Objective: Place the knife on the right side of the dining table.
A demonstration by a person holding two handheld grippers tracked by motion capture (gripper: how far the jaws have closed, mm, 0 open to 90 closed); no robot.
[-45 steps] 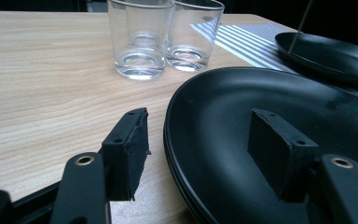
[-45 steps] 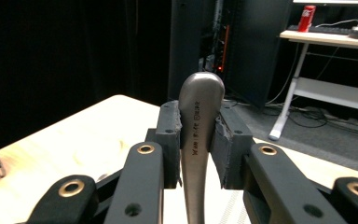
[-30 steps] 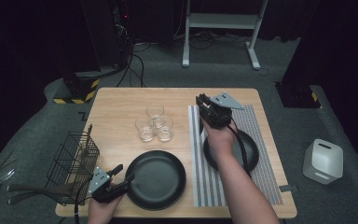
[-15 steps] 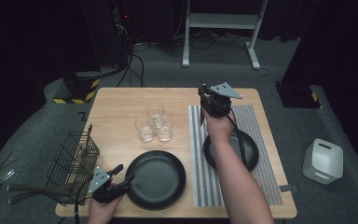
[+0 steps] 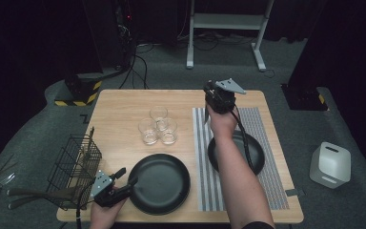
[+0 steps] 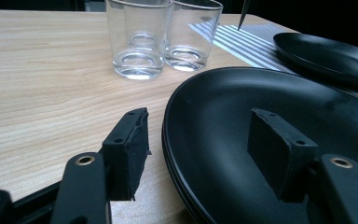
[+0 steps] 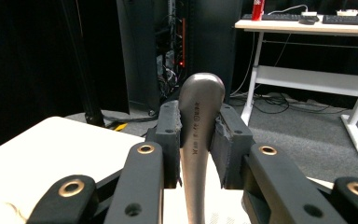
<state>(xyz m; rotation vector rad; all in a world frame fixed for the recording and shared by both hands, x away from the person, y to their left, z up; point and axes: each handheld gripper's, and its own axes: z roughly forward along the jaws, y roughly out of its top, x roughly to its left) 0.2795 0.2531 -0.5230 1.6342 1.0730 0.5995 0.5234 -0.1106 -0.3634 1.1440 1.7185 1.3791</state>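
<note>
From left to right we count one black wire basket [image 5: 71, 164] at nine o'clock, three clear drinking glasses [image 5: 157, 126] clustered mid-table, and two round black plates: the large plate [image 5: 159, 182] at six, the smaller [image 5: 256, 155] on the grey striped mat [image 5: 205, 157] at three. The left gripper [image 5: 122, 179] stands wide, its jaws straddling the large plate's rim without pressing. The right gripper [image 7: 196, 135] clamps a grey metal utensil handle [image 7: 199, 116], possibly a knife's.

Wooden table [image 5: 124, 105] bears three glasses [image 5: 158, 125], striped mat [image 5: 267, 143], plates [image 5: 159, 183].
</note>
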